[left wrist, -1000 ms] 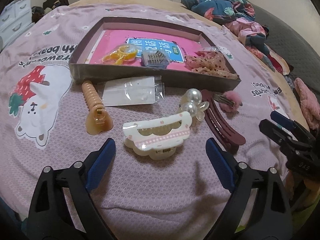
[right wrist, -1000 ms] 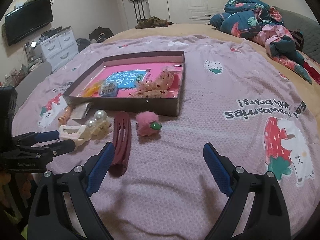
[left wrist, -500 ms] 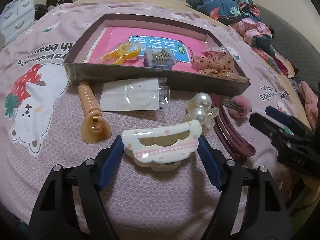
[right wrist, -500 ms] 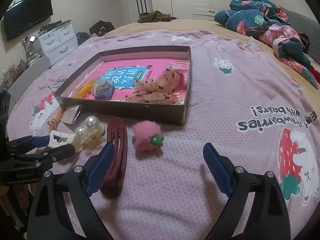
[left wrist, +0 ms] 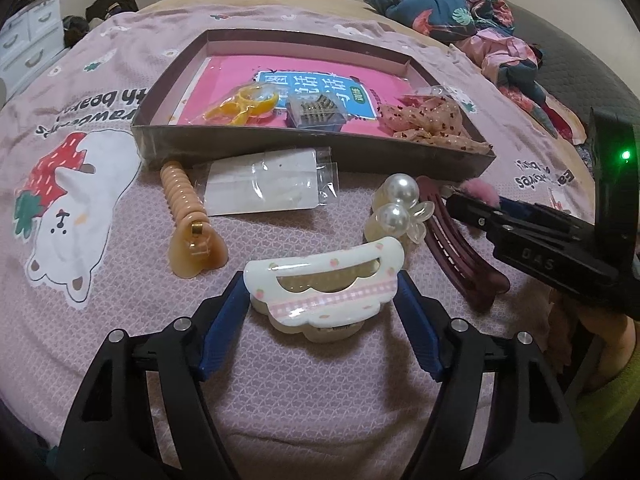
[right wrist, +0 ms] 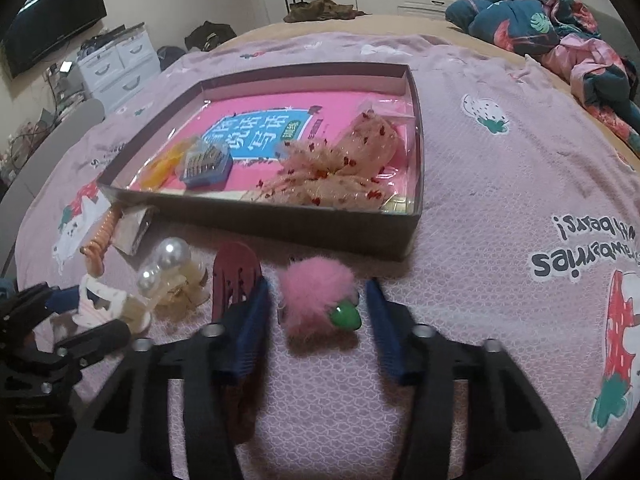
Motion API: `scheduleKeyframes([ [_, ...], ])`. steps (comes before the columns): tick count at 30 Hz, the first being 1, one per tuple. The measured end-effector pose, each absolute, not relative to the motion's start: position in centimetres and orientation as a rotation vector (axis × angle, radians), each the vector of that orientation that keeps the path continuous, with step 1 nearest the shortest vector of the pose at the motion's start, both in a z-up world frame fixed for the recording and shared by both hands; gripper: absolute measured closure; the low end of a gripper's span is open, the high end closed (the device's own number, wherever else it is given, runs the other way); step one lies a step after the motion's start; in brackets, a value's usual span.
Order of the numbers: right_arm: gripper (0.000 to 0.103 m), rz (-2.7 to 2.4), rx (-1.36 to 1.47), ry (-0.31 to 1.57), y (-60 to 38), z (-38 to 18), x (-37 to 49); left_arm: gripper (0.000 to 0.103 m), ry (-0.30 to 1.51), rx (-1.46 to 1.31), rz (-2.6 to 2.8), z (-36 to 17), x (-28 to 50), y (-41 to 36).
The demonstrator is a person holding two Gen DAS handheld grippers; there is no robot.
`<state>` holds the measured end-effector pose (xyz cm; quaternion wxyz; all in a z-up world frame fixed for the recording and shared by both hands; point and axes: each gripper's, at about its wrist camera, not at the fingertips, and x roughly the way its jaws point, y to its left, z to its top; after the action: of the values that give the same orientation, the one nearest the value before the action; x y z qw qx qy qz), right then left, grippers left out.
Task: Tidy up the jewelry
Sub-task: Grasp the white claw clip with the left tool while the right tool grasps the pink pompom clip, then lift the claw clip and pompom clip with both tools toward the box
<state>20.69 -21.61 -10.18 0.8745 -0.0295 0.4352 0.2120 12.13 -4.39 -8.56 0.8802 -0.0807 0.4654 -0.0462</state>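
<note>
A white claw clip with a pink gingham band (left wrist: 324, 286) lies on the bedspread. My left gripper (left wrist: 322, 308) is closed on it, a blue pad at each end. A pink fluffy clip with a green tip (right wrist: 320, 300) lies in front of the box. My right gripper (right wrist: 318, 324) straddles it with jaws partly closed and small gaps on both sides. The shallow brown box (left wrist: 312, 144) with a pink book holds a yellow clip (left wrist: 244, 106), a hairpin case (left wrist: 316, 110) and a dotted bow (left wrist: 432, 124).
A pearl clip (left wrist: 396, 210), a maroon clip (left wrist: 460, 248), a peach ribbed claw clip (left wrist: 190, 220) and a clear packet (left wrist: 272, 186) lie in front of the box. Rumpled clothes (right wrist: 560, 28) sit at the far right. A white dresser (right wrist: 120, 60) stands off the bed.
My left gripper moved forward and closed onto the white claw clip. My right gripper advanced to the pink fluffy clip and narrowed around it.
</note>
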Motion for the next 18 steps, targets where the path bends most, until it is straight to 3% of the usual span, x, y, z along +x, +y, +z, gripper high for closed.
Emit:
scheduleKeyframes([
  [18, 0.07, 0.418, -0.031, 0.847, -24.5, -8.4, 17.2, 0.038, 0.944, -0.168, -0.124, -7.1, 11.6, -4.7],
])
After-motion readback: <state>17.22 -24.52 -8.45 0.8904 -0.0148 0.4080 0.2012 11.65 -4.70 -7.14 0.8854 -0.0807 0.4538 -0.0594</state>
